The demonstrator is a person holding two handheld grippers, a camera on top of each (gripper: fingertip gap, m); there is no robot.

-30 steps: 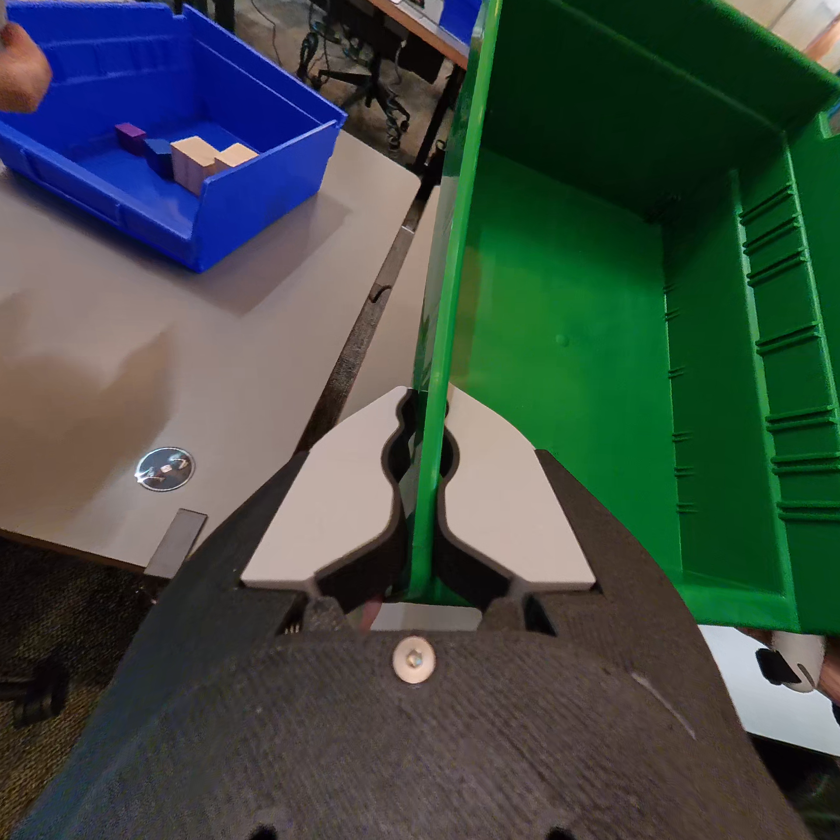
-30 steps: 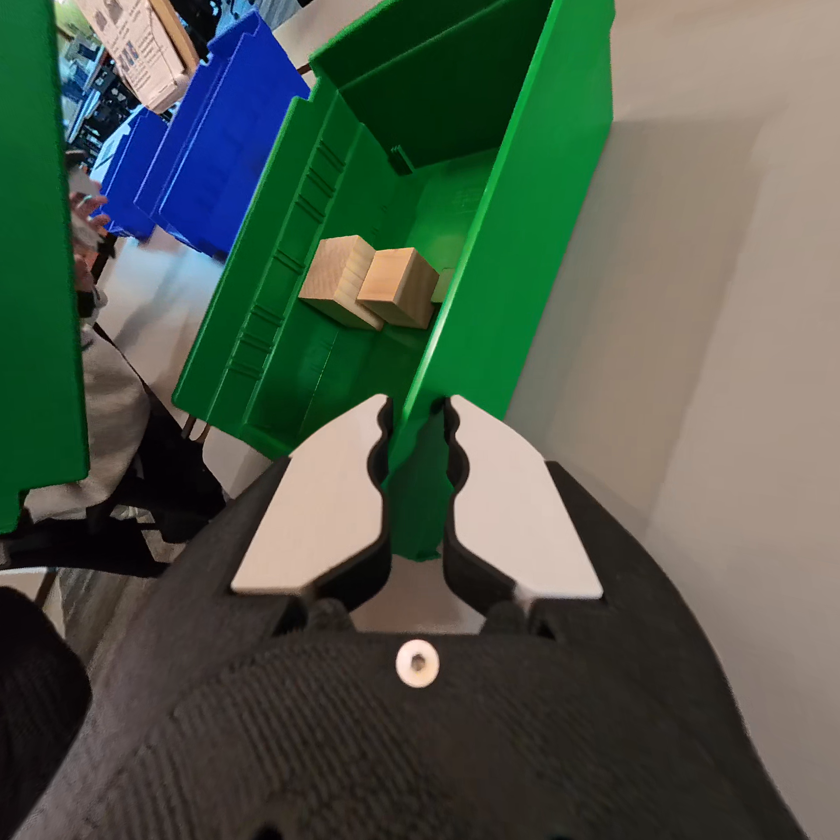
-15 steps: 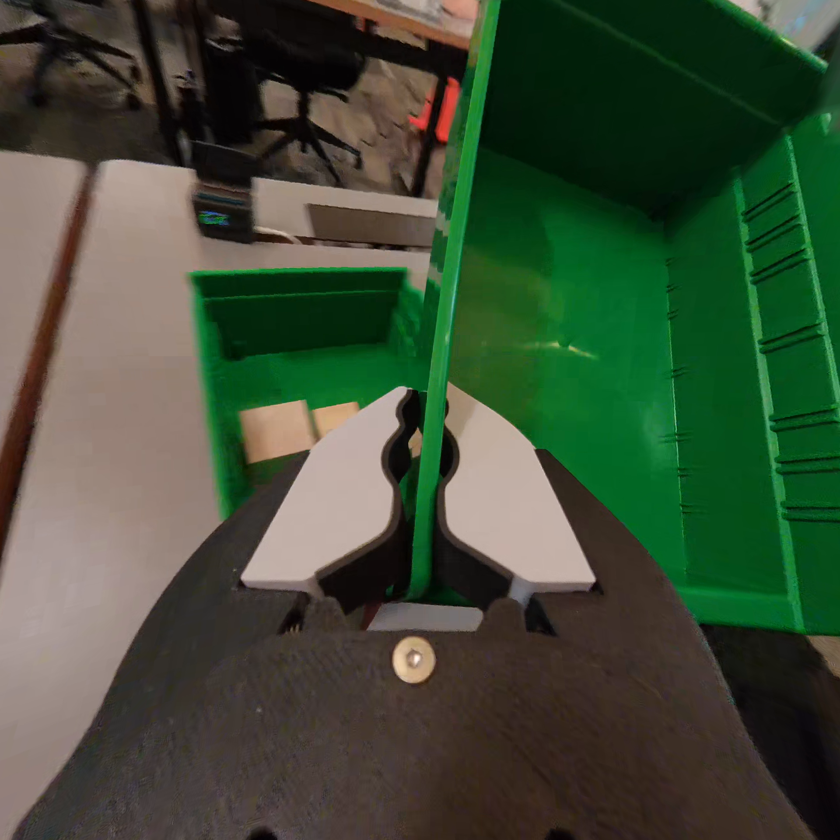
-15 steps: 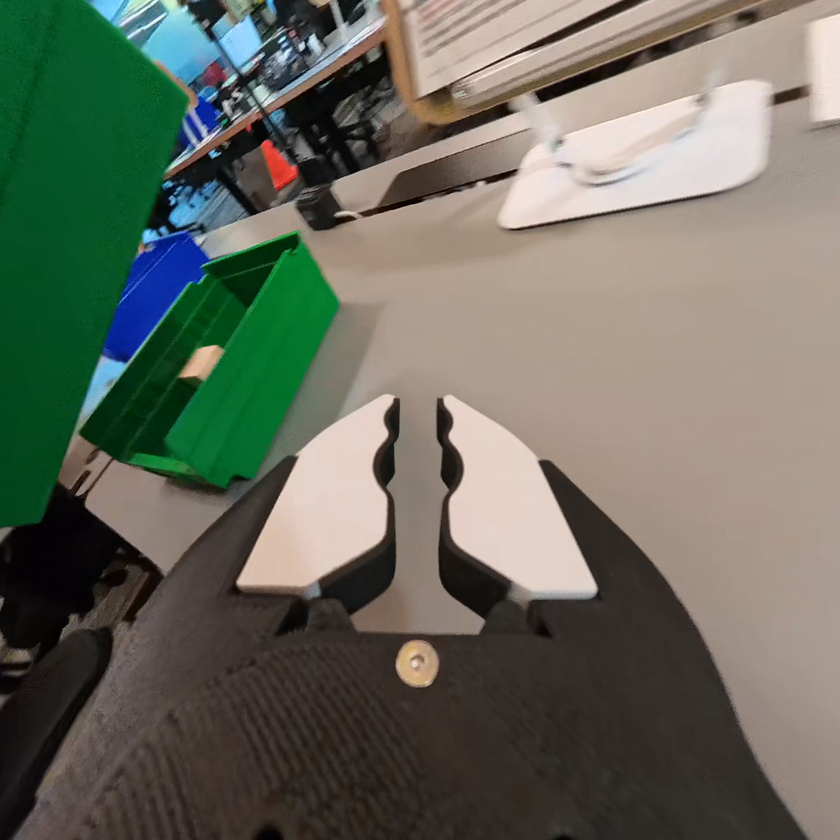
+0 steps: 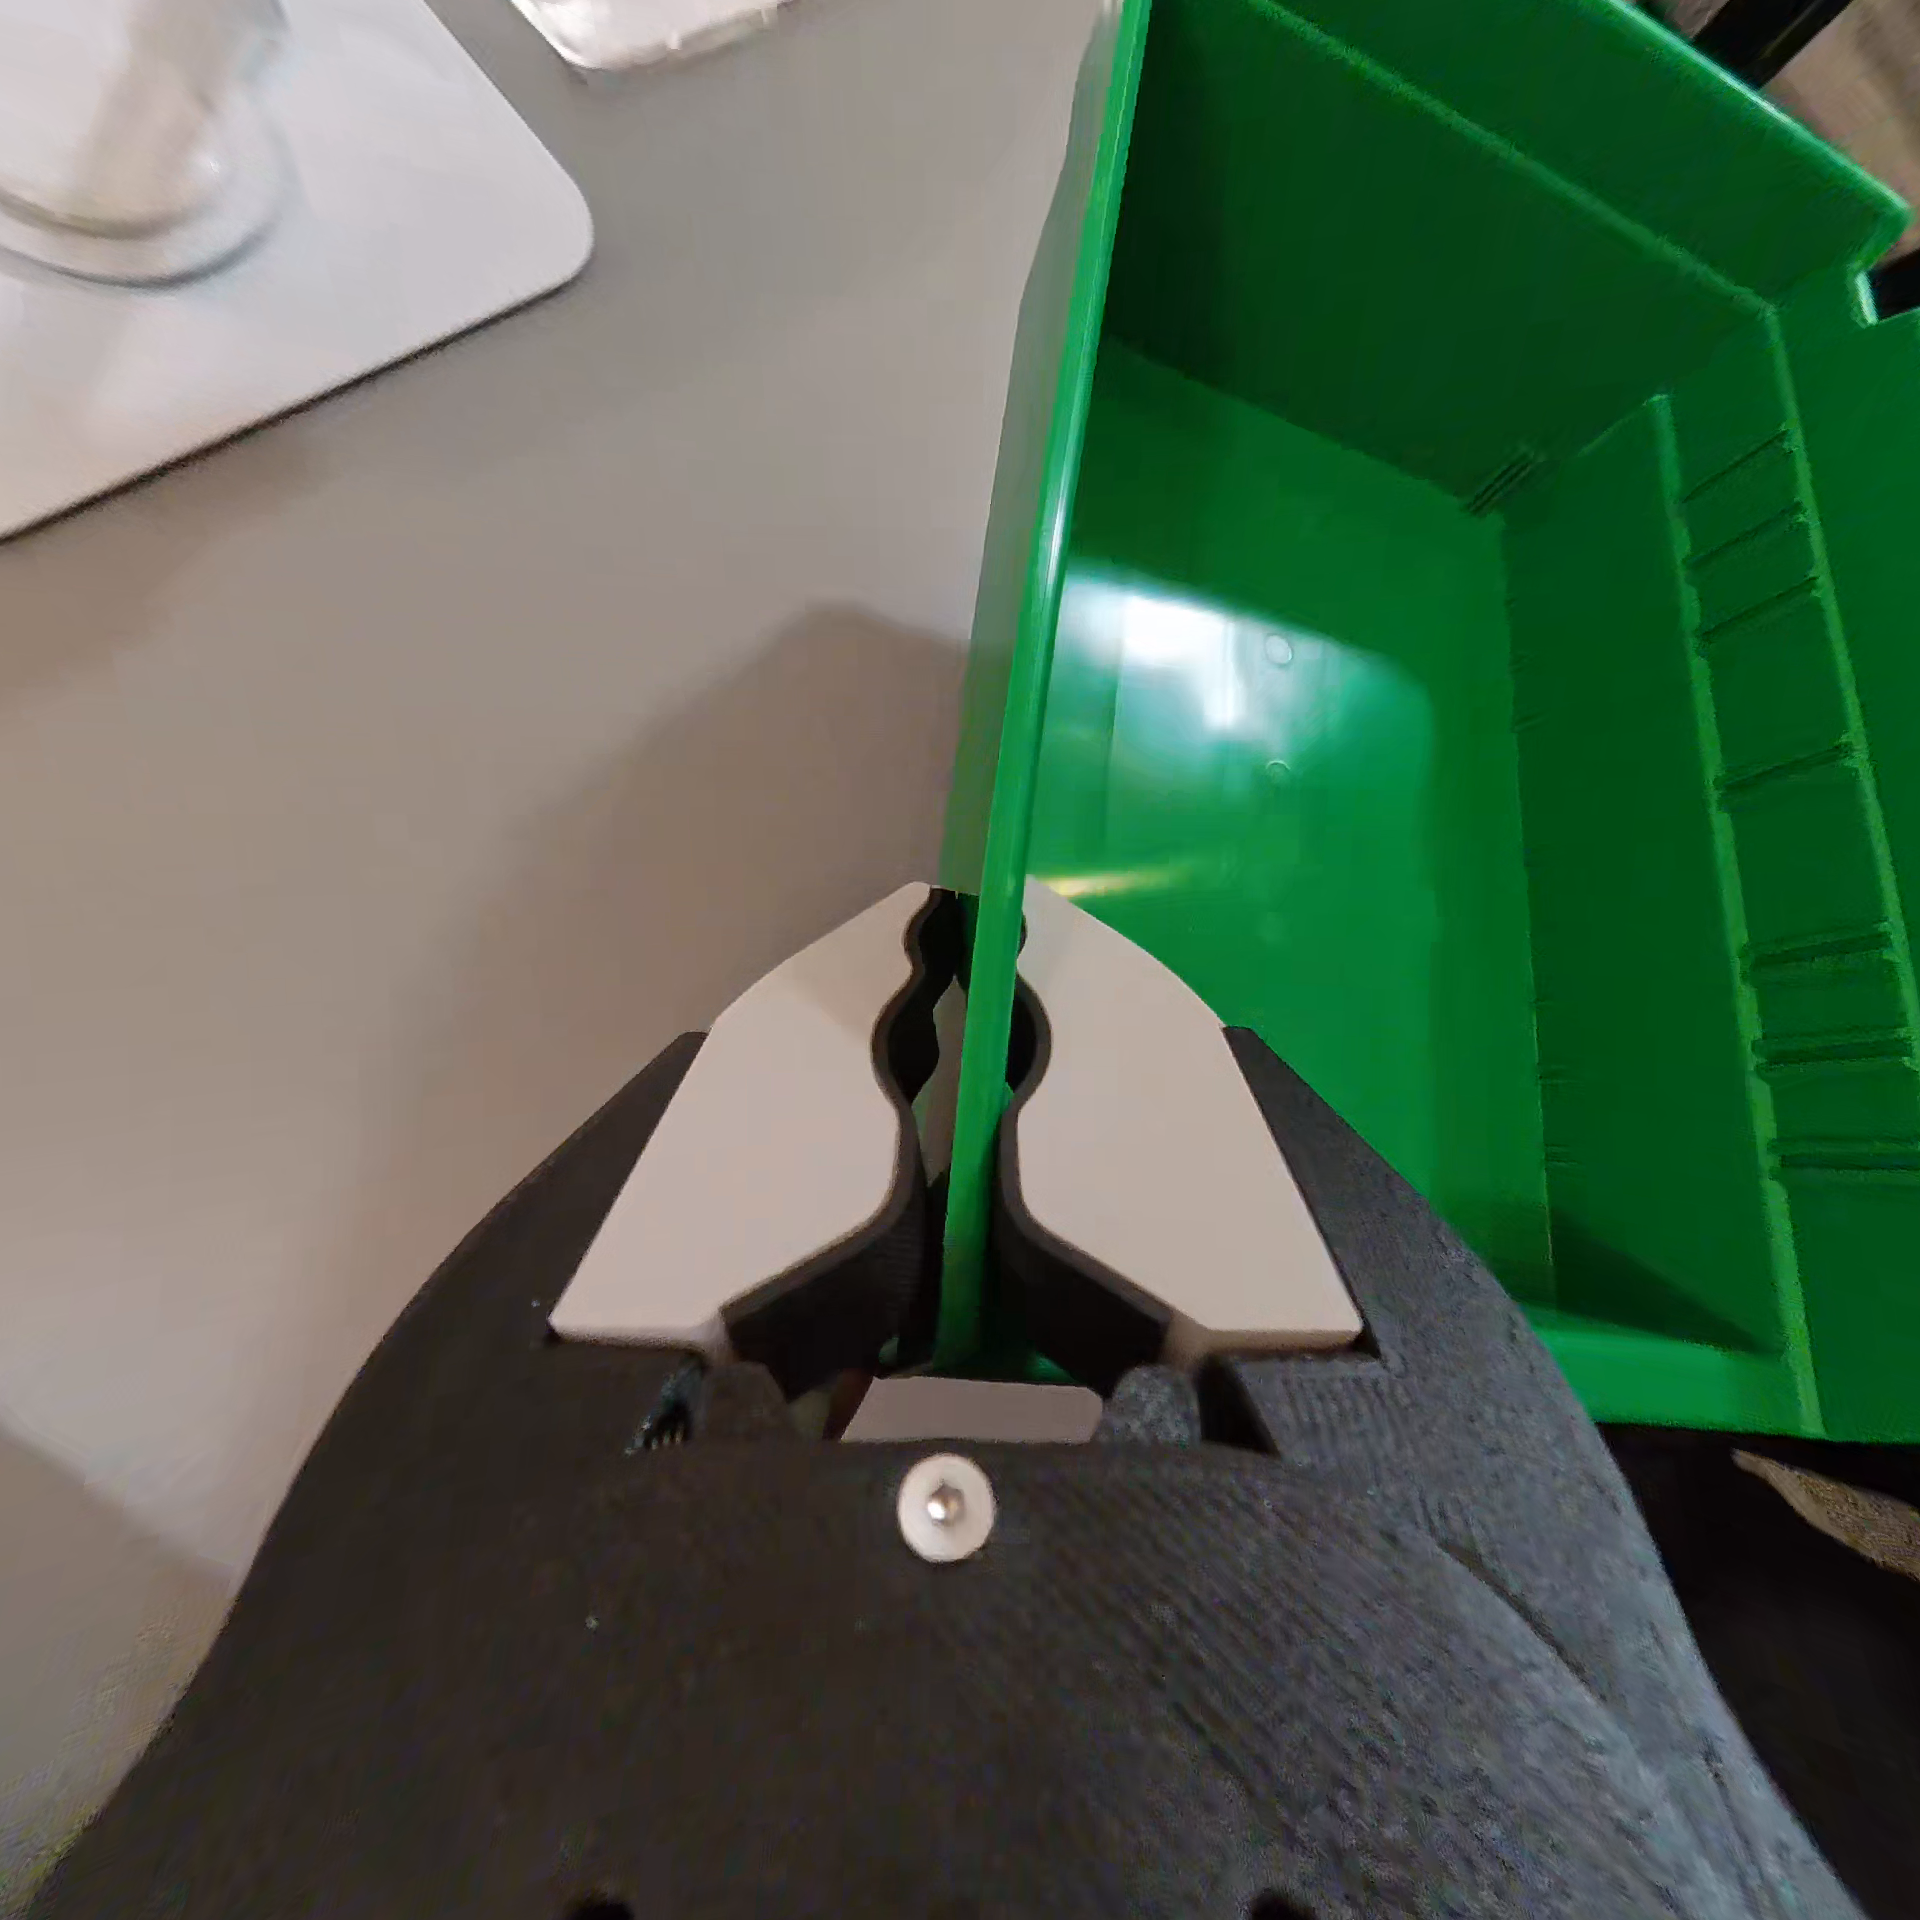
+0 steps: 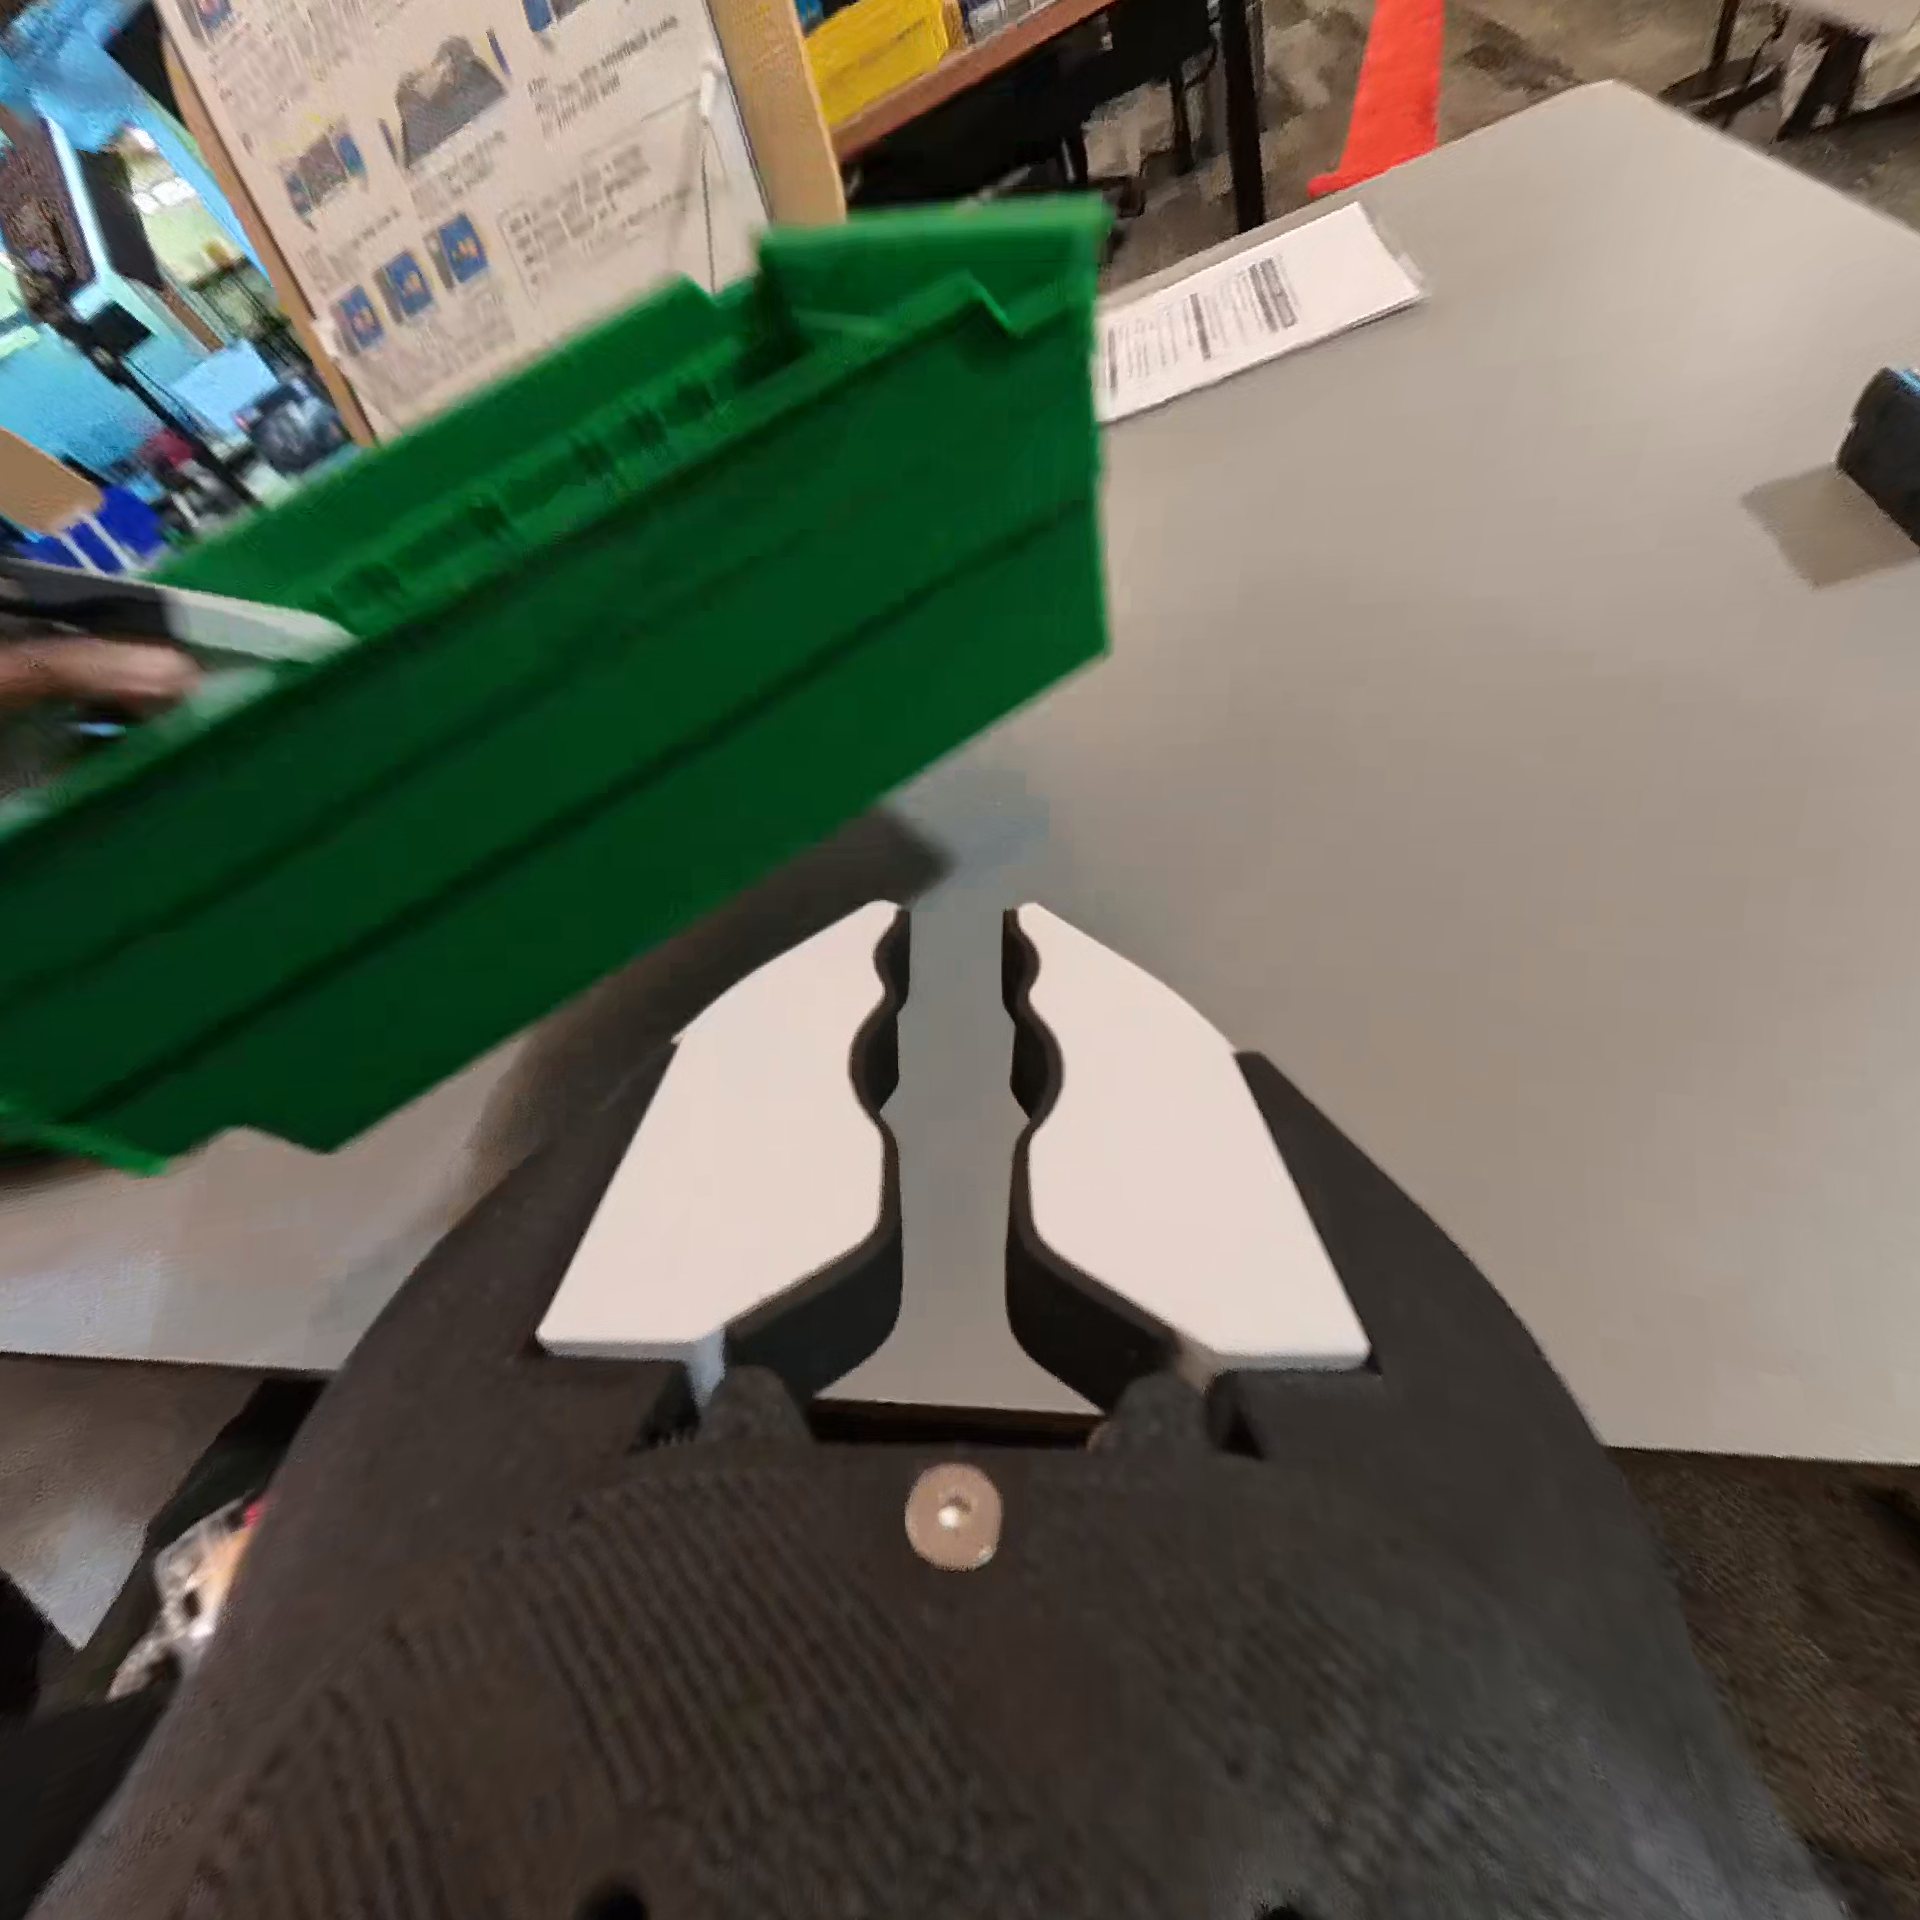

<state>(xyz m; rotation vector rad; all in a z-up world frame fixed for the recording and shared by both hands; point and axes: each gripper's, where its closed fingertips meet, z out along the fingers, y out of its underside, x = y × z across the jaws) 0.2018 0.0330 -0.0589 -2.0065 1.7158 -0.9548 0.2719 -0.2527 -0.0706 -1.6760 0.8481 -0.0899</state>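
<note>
While airborne — green bin (image 5: 1351, 727) wall between left tongs (image 5: 977, 914), right tongs (image 6: 956, 914) empty.

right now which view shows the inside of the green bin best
The left wrist view: it looks into the green bin, empty inside, with the left gripper clamped on its side wall. The right wrist view shows only the bin's blurred outside, above the table.

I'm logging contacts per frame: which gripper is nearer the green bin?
Left. The left gripper is shut on the green bin, its fingers pinching one side wall. The right gripper is open and empty over the grey table, beside the bin.
</note>
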